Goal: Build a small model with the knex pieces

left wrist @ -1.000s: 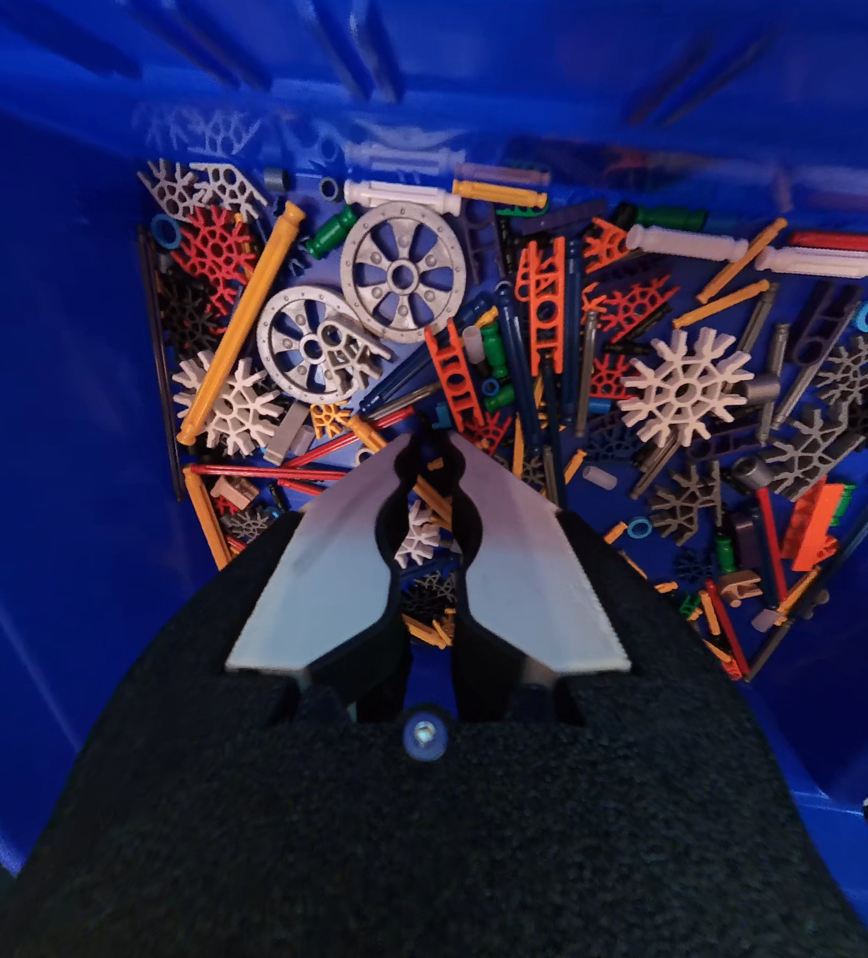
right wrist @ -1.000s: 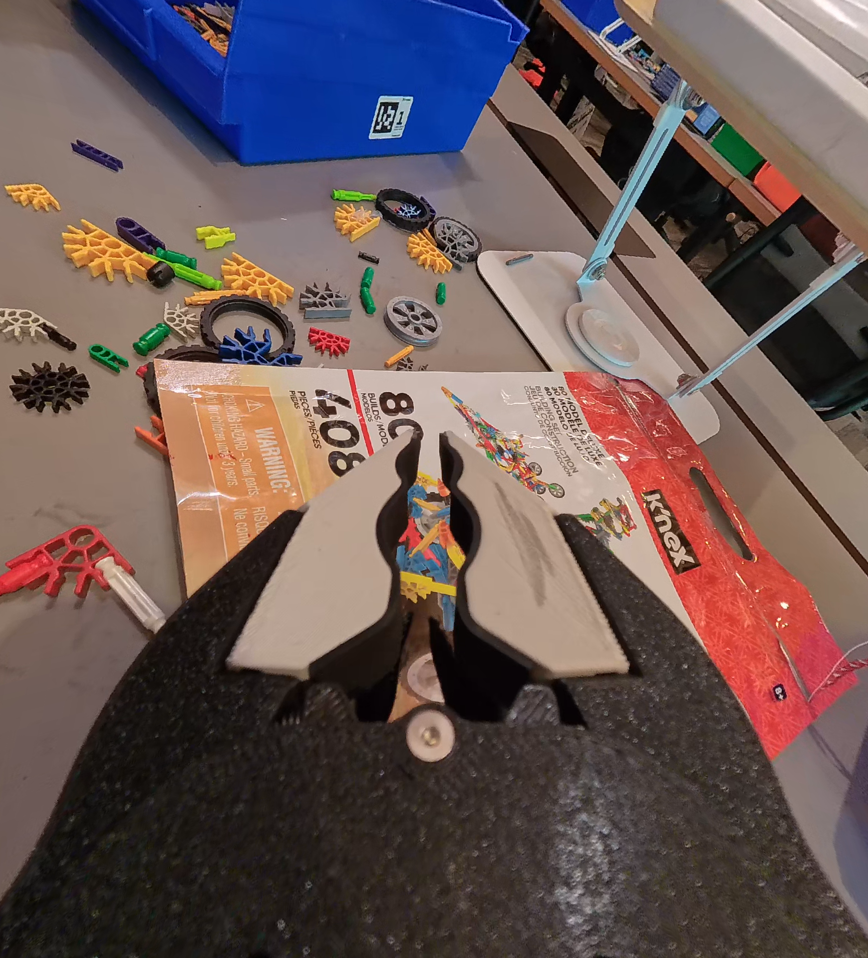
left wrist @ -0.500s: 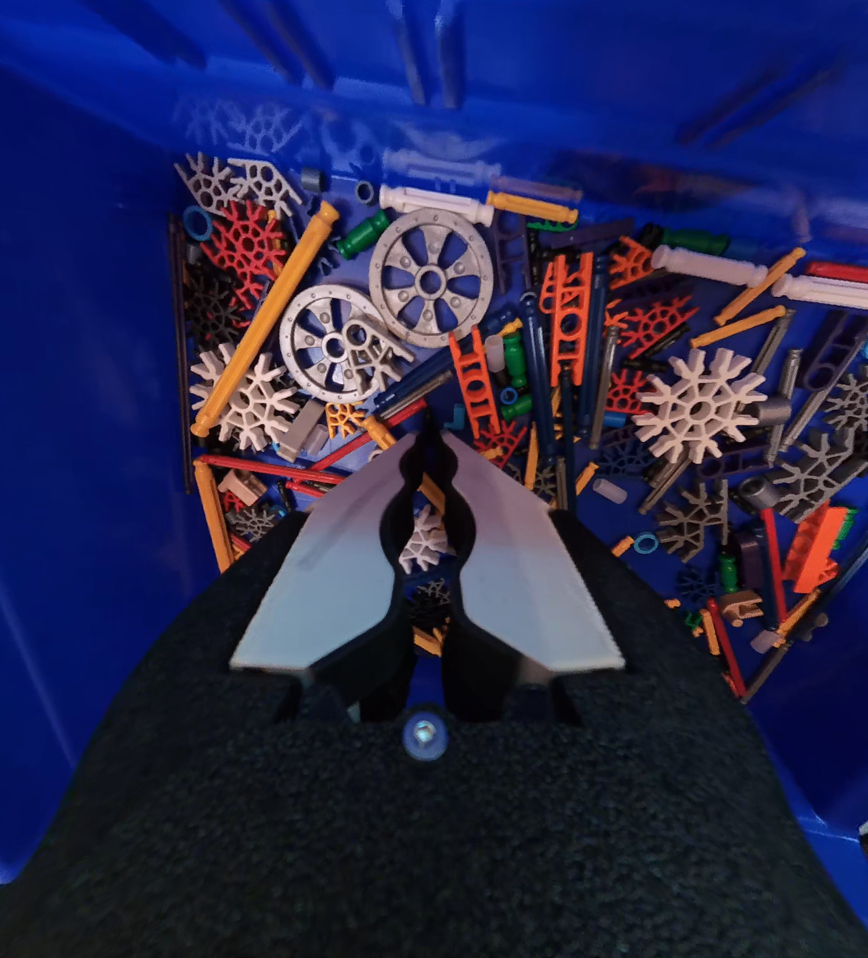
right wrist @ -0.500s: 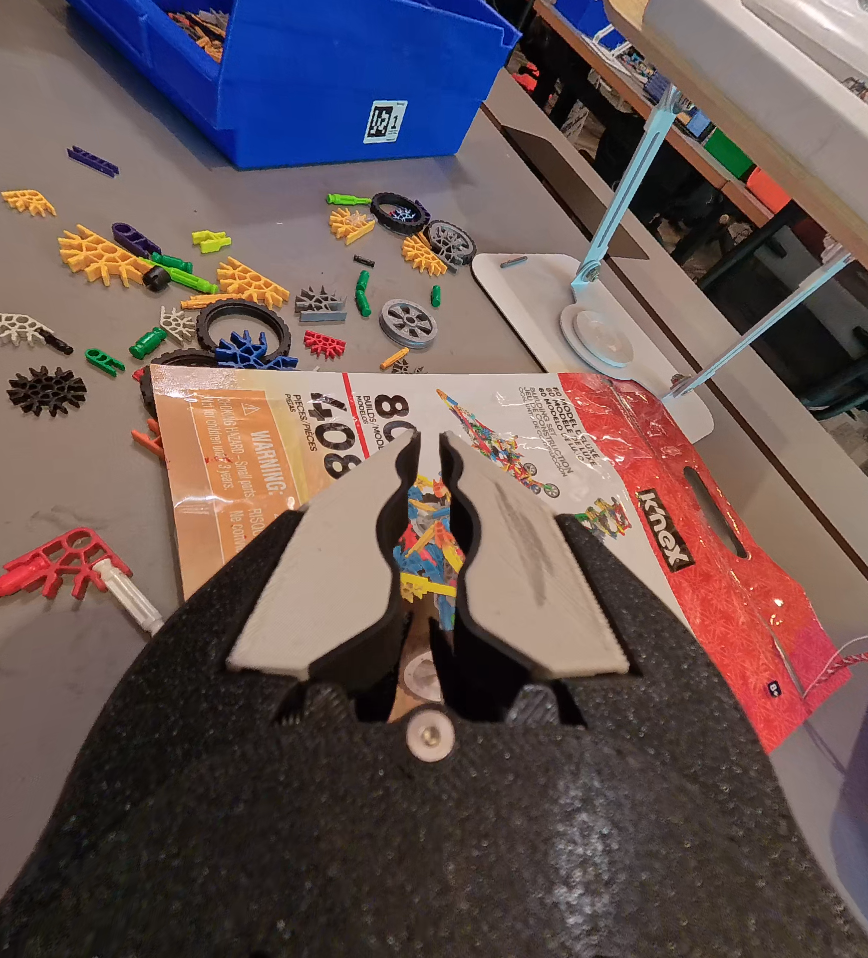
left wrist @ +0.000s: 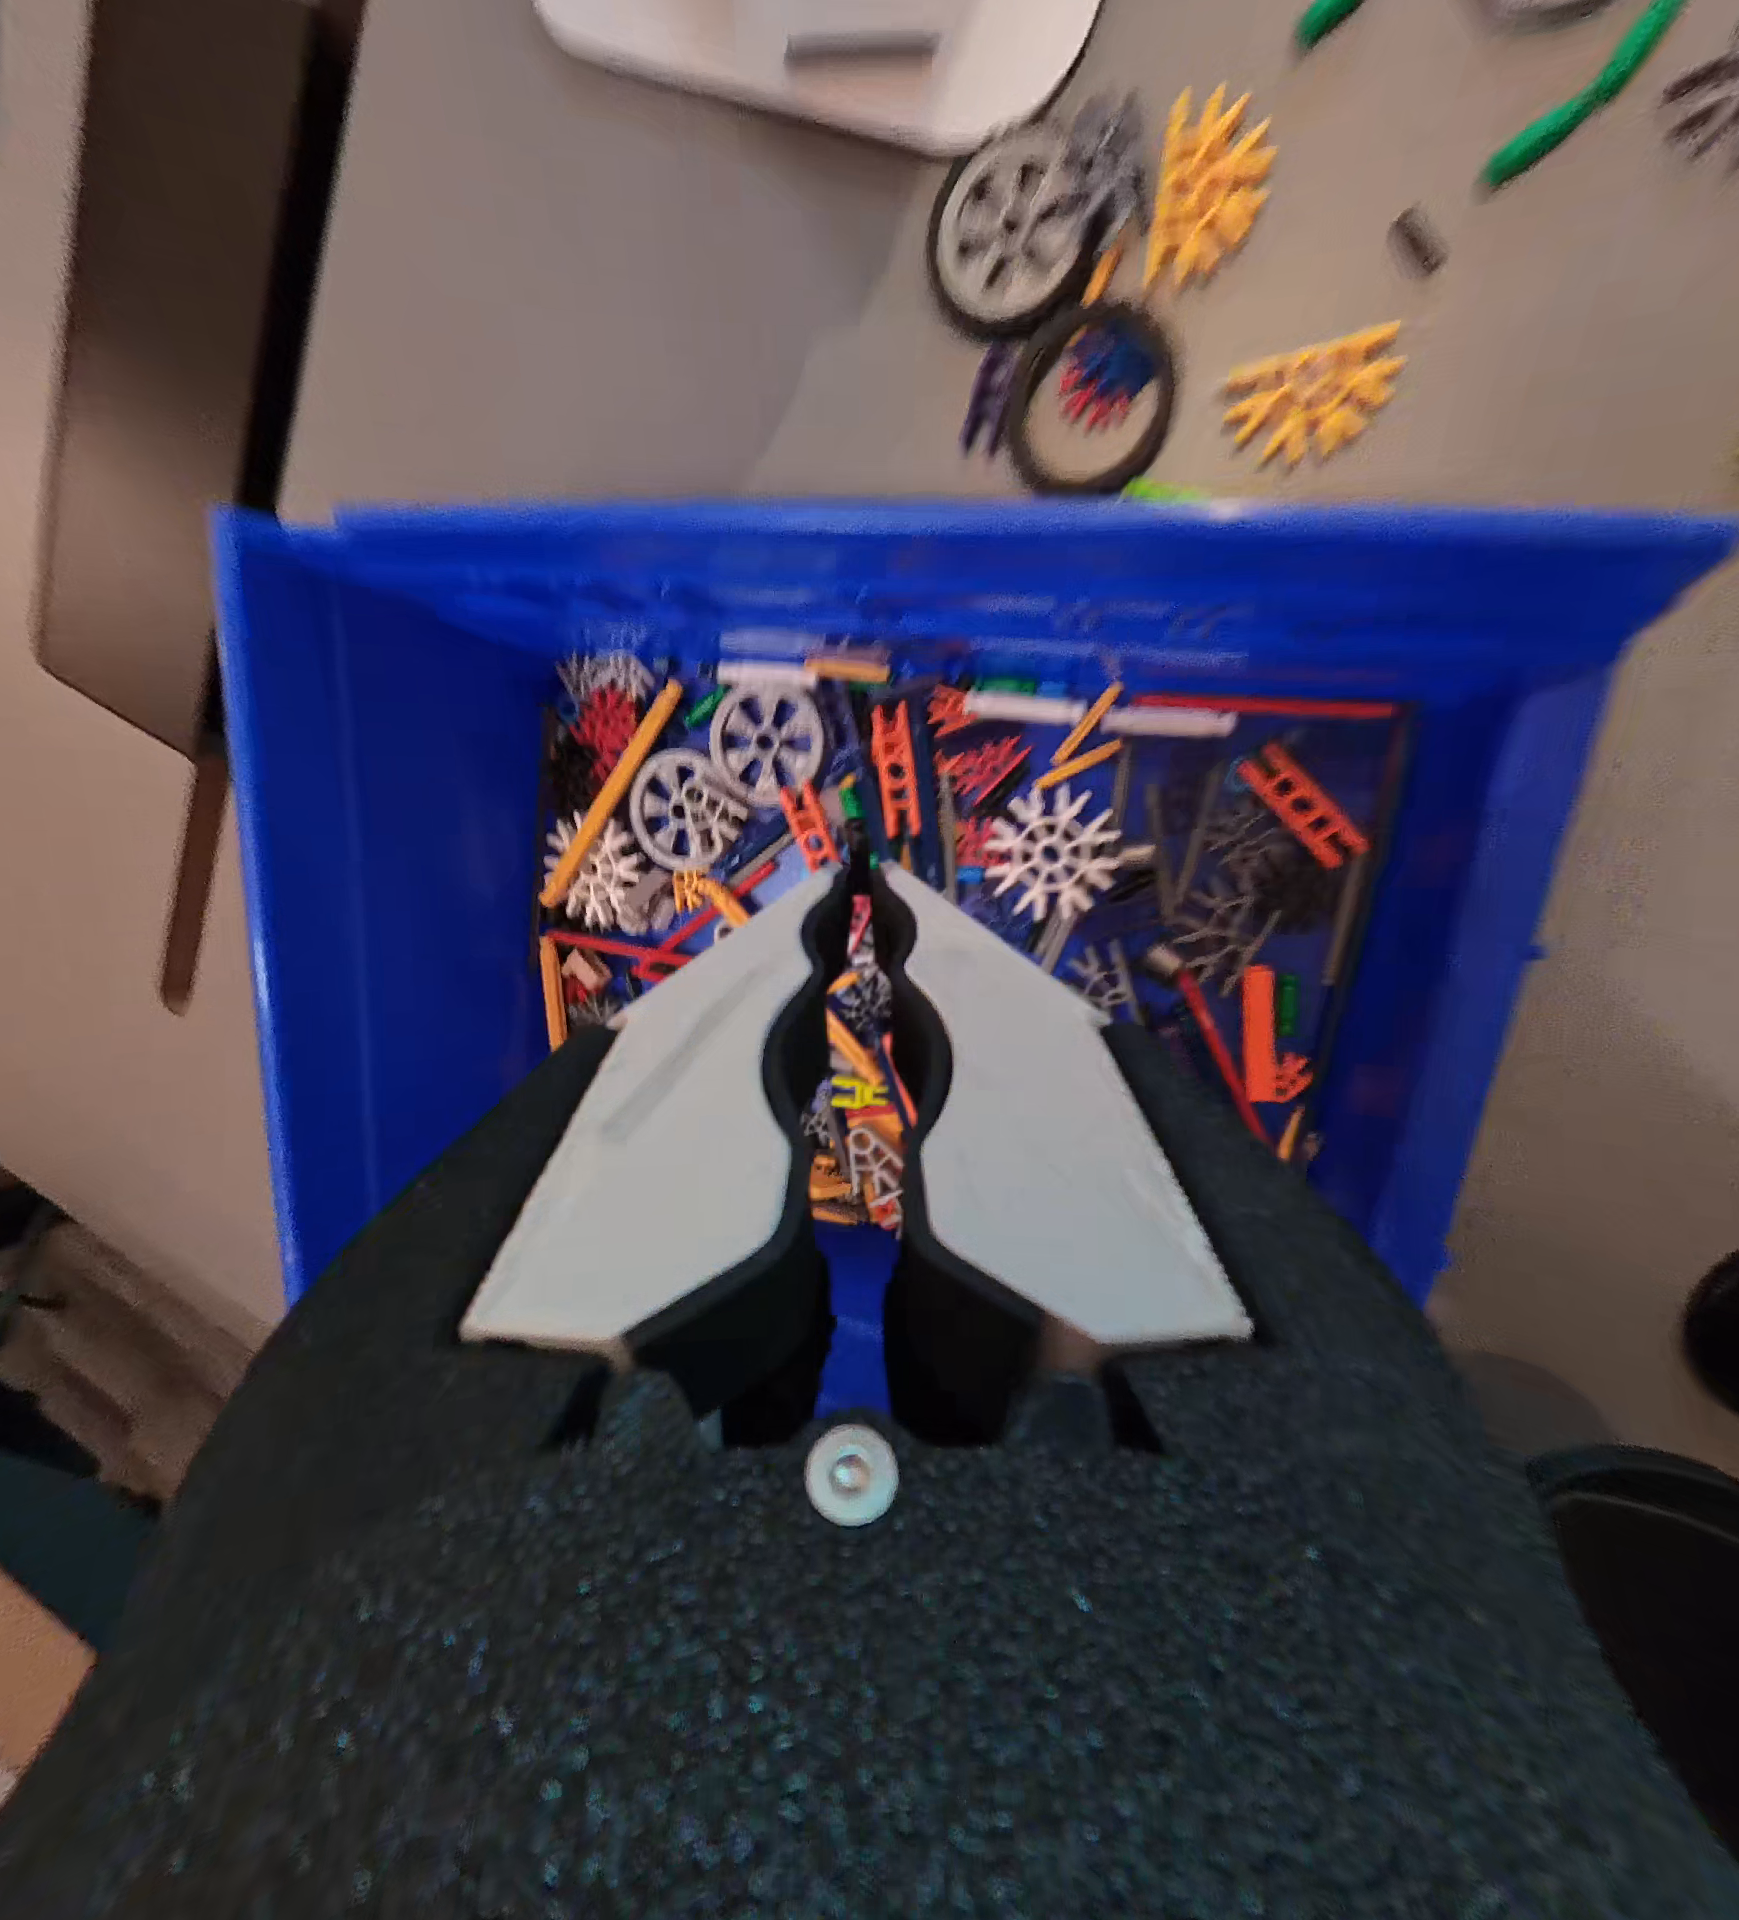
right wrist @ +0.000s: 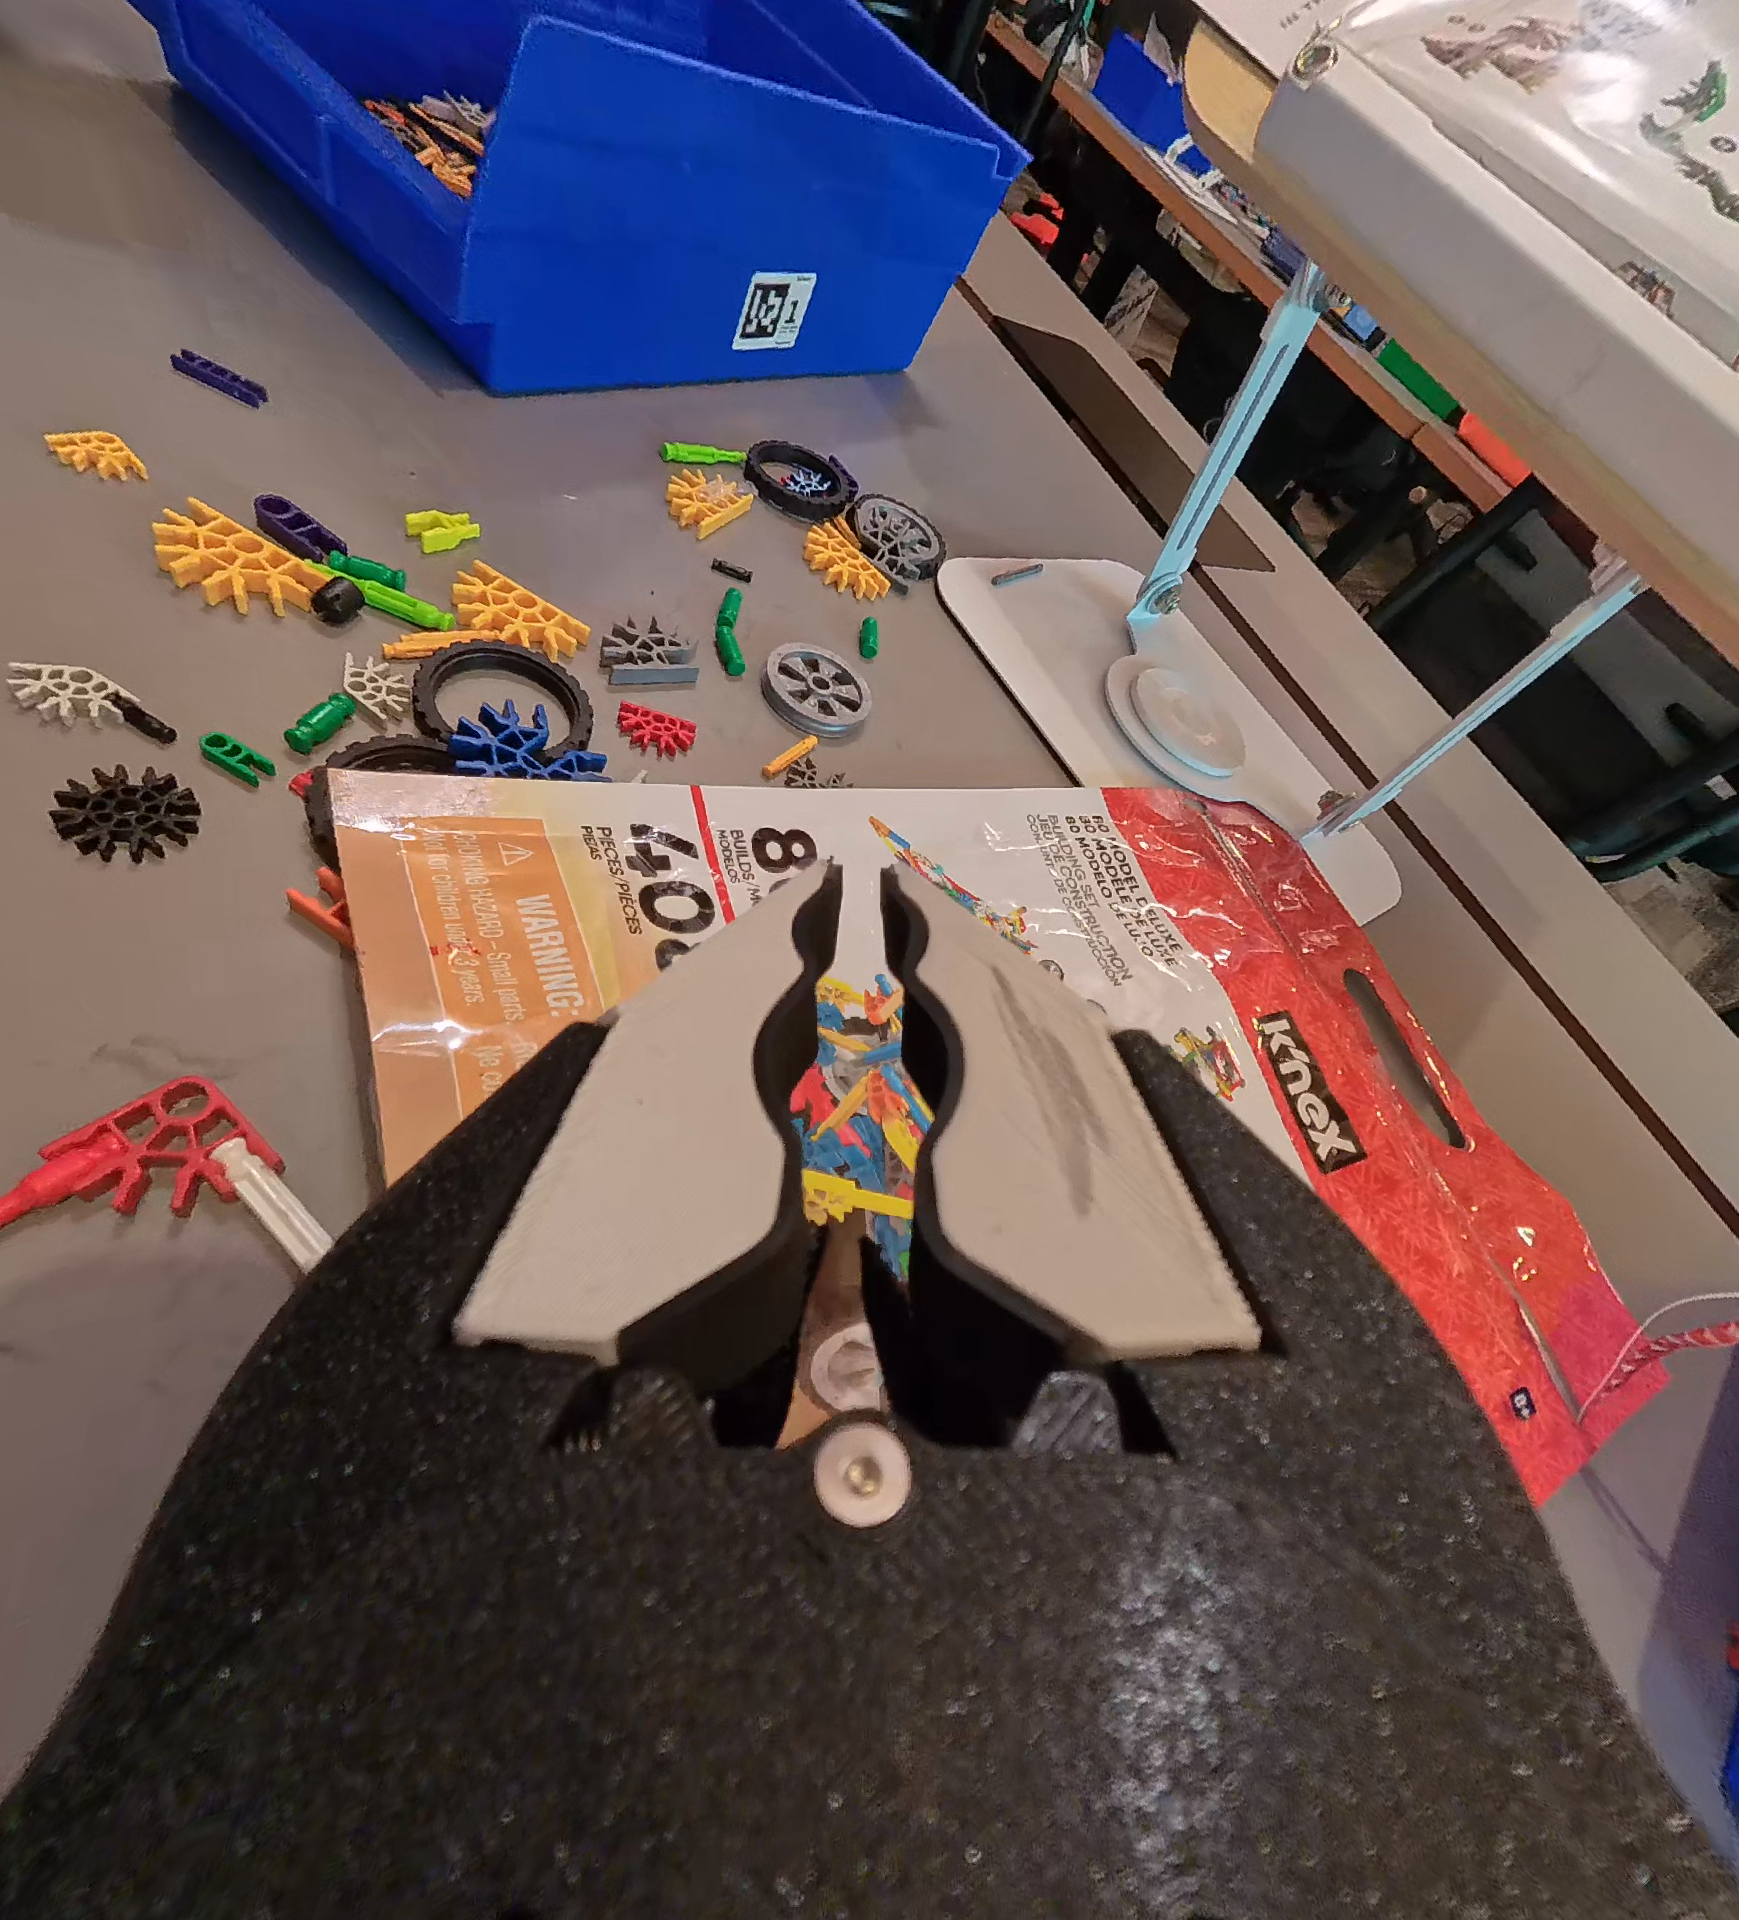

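The left gripper (left wrist: 858,883) is held above a blue bin (left wrist: 377,883), its view blurred by motion. Its fingers (left wrist: 699,1101) are drawn together until the tips nearly touch; a thin dark sliver is seen at the tips, but whether anything is pinched there cannot be told. Inside the bin a jumble of construction-toy pieces is seen: two grey spoked wheels (left wrist: 730,769) at far left, a white snowflake connector (left wrist: 1052,852) right of centre, orange ladder pieces (left wrist: 894,769) and yellow rods. The near part of the bin's contents is hidden behind the gripper body. Beyond the bin, on the grey tabletop (left wrist: 584,260), a tyred wheel (left wrist: 1016,234) and yellow connectors (left wrist: 1208,187) are smeared and hard to make out.

The right gripper (right wrist: 860,878) is poised over a flat printed bag (right wrist: 1312,987) lying on the tabletop, its fingers (right wrist: 678,1122) slightly parted with a narrow gap and nothing between them. The bag's near edge is covered by the gripper. Loose pieces are scattered to the far left: a black gear (right wrist: 124,814), a black tyre (right wrist: 501,691), a grey wheel (right wrist: 816,691), and a red connector (right wrist: 153,1153) with a clear rod, partly cut off behind the gripper. A second blue bin (right wrist: 688,187) stands farther off, and a white lamp base (right wrist: 1052,644) lies to the right.
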{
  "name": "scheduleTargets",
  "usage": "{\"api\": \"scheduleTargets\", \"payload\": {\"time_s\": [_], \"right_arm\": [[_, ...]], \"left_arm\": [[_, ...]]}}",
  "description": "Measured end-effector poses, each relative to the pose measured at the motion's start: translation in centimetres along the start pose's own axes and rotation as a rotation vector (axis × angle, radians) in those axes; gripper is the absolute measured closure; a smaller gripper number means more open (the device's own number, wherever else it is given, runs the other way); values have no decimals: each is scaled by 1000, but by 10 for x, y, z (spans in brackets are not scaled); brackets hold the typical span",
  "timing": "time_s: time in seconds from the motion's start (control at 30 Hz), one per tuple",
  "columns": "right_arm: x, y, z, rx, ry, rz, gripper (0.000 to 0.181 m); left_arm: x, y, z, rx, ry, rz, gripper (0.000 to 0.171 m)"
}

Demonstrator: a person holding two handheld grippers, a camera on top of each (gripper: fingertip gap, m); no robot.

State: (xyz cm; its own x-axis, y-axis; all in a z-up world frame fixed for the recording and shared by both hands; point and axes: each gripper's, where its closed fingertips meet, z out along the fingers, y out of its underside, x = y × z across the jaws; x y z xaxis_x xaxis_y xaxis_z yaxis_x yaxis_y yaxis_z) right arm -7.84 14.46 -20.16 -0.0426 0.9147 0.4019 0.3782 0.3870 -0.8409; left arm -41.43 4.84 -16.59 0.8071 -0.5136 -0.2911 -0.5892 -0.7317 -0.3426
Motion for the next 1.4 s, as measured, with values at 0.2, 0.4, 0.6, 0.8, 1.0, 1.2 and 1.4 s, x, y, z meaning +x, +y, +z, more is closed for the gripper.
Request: {"api": "scheduleTargets", "payload": {"time_s": [0.2, 0.4, 0.6, 0.8, 1.0, 1.2, 1.4], "right_arm": [[-4, -14, -6, 57, -15, 0, 175], [-9, -32, -29, 75, 8, -22, 174], [-13, -33, -53, 71, 33, 31, 174], [-24, -33, -73, 97, 16, 107, 173], [-27, -30, -82, 109, 26, 172, 172], [-28, -29, -86, 140, 5, 254, 172], [-47, -32, -85, 145, -109, 264, 171]], "left_arm": [[57, -67, -38, 149, -90, 144, 171], [133, -125, -39, 249, -85, 287, 170], [190, -163, -24, 337, -60, 346, 170], [242, -204, -11, 441, -38, 402, 170], [280, -235, 2, 505, -77, 492, 170], [295, -253, 3, 556, -153, 573, 170], [303, -254, 9, 541, -183, 615, 170]]}}
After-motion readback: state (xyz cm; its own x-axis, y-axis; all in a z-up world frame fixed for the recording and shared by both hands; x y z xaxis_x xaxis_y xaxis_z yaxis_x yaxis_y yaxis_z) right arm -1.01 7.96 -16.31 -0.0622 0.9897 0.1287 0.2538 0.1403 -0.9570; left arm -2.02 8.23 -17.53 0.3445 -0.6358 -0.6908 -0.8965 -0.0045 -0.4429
